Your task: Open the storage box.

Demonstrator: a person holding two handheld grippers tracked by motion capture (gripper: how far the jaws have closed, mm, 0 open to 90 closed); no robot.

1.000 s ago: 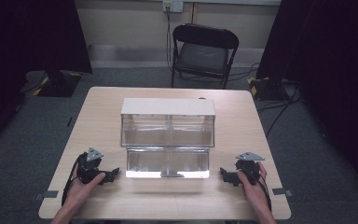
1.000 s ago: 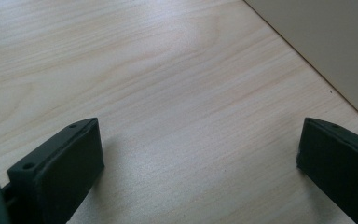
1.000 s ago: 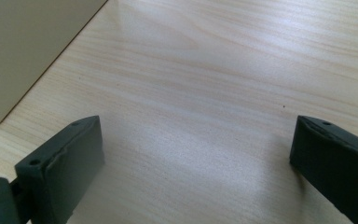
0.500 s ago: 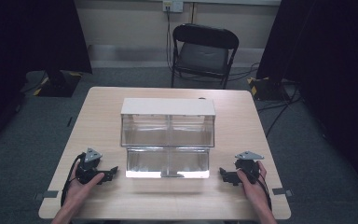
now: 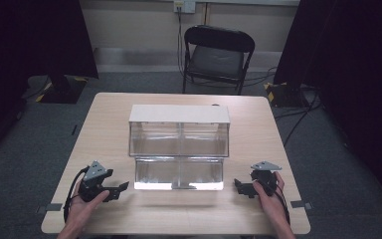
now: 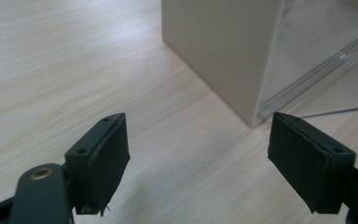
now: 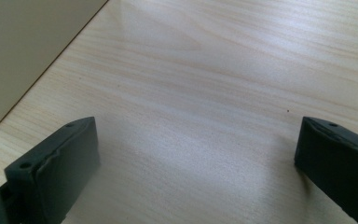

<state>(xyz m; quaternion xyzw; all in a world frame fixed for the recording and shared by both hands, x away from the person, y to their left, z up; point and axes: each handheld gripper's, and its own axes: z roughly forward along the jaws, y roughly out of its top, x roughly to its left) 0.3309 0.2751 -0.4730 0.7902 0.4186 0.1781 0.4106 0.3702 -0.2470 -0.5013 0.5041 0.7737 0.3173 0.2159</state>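
A pale wood worktop (image 5: 258, 129) fills the middle of the high view, with a black folding chair (image 5: 215, 57) standing on the grey floor beyond its far edge, at top centre of the frame. At the centre of the worktop sits a storage box (image 5: 179, 132) with a beige top and sides and clear fronts, split into two side-by-side compartments; a clear drawer tray (image 5: 179, 173) lies pulled out just in front of it, toward the lower middle of the frame. At lower left, the left gripper (image 5: 117, 190) rests low over the worktop in the person's left hand (image 5: 82, 209), its fingers (image 6: 103, 161) spread wide with bare wood between them and nothing gripped; in the left gripper view the box's beige corner stands ahead at upper right, apart from the pads. At lower right, the right gripper (image 5: 242, 188) sits in the right hand (image 5: 271, 199), its fingers (image 7: 58, 165) likewise wide apart over bare worktop, holding nothing; the box's beige side shows at upper left of the right gripper view.
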